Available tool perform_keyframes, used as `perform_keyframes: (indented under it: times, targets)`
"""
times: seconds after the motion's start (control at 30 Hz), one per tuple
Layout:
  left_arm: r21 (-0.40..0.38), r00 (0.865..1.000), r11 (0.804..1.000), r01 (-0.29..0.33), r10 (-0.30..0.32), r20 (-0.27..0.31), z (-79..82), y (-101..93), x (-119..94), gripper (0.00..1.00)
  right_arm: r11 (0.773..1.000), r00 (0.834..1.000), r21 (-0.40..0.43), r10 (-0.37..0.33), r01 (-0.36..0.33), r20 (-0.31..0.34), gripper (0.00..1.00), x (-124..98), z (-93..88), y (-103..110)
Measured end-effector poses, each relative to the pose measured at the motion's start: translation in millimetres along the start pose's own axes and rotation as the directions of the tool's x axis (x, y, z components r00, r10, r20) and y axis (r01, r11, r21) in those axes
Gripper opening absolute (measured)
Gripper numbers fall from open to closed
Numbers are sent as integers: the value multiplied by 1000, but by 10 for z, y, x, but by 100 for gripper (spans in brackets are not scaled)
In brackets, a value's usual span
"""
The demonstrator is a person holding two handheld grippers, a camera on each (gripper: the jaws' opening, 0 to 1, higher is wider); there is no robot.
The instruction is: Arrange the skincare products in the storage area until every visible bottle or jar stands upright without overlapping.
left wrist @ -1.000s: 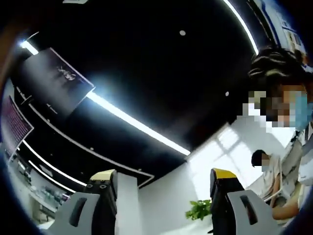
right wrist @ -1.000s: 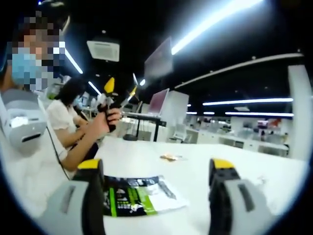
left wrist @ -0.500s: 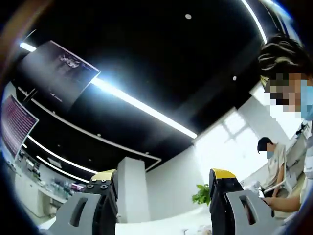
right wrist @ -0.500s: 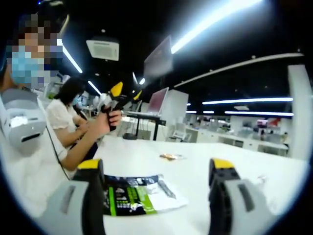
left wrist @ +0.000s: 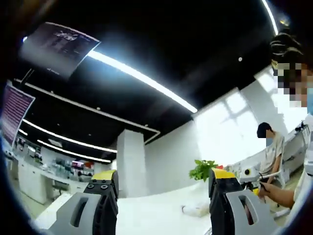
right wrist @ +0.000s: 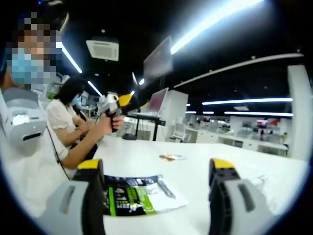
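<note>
Left tool jaws wide, empty, aimed up at ceiling. Right tool wide, empty, low over tabletop, framing green-black sachet, likely readying approach.

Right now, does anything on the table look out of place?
Yes: a green and black packet lies flat between the open right gripper jaws, and a small wrapper sits farther back. No bottles or jars are seen.
</note>
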State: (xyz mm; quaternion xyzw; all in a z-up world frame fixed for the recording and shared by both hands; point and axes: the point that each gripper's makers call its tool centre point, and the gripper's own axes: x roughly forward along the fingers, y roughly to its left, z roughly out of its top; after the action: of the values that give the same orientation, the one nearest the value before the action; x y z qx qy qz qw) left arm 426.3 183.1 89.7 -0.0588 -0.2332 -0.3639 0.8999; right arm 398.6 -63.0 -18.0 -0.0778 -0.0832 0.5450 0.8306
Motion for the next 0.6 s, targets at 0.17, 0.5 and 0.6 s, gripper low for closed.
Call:
perform_keyframes:
  times: [0.17,0.5,0.6]
  targets:
    - [30,998,999,15,-13,-62,-44,-27,136,77,1000,1000,0,1,-1,0,89,-3,1,-4]
    - [56,985,992,111,-102,-140,-119,-111,505,78,1000,1000,0,2,-2,2,89,-9,1,-2]
    - [48,982,993,103,-94,-161,-218,-28,594,80,1000,1000,3,1,-1,2,89,-10,-1,-5]
